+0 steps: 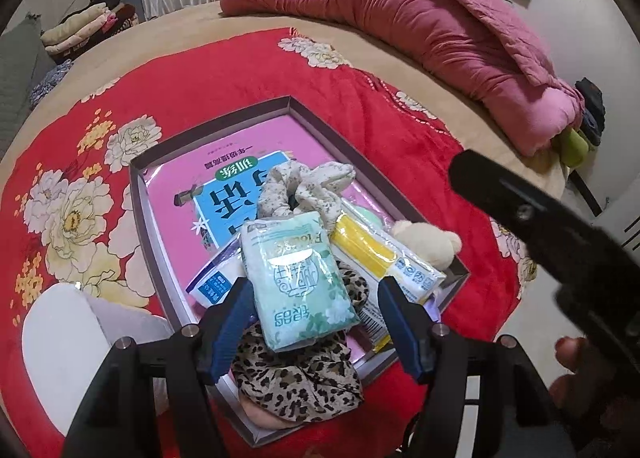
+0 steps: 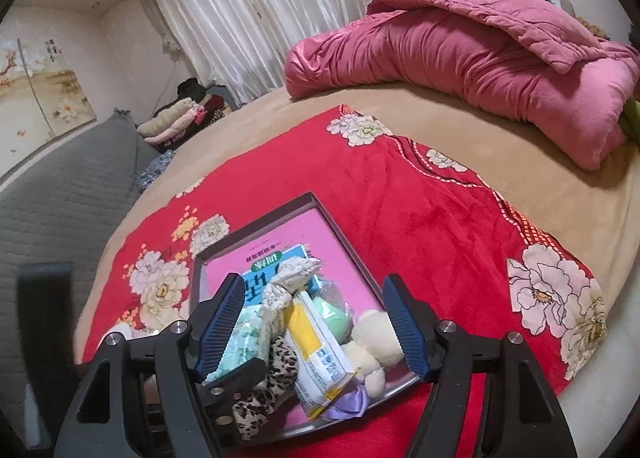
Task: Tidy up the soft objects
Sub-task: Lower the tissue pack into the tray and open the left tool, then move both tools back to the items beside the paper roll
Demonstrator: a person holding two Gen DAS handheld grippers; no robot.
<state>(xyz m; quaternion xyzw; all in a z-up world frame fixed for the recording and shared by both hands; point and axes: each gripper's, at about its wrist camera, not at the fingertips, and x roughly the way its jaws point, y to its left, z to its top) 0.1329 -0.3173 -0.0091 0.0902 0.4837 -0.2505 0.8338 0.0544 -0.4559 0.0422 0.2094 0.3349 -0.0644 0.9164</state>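
both hand-held grippers hover with fingers apart, gripping nothing: the left hand-held gripper (image 1: 316, 324) straddles the green tissue pack (image 1: 296, 278), the right hand-held gripper (image 2: 316, 322) sits over the yellow packet (image 2: 316, 350). these lie piled with a leopard-print cloth (image 1: 296, 378) in the shallow box (image 1: 160, 226) on the bed's red floral blanket (image 1: 224, 82).

A green tissue pack (image 1: 298, 278), yellow-striped packet (image 1: 384, 258), leopard scrunchie (image 1: 296, 374), floral scrunchie (image 1: 304, 186) and cream plush (image 1: 428, 242) crowd the box's (image 1: 138, 194) near corner.
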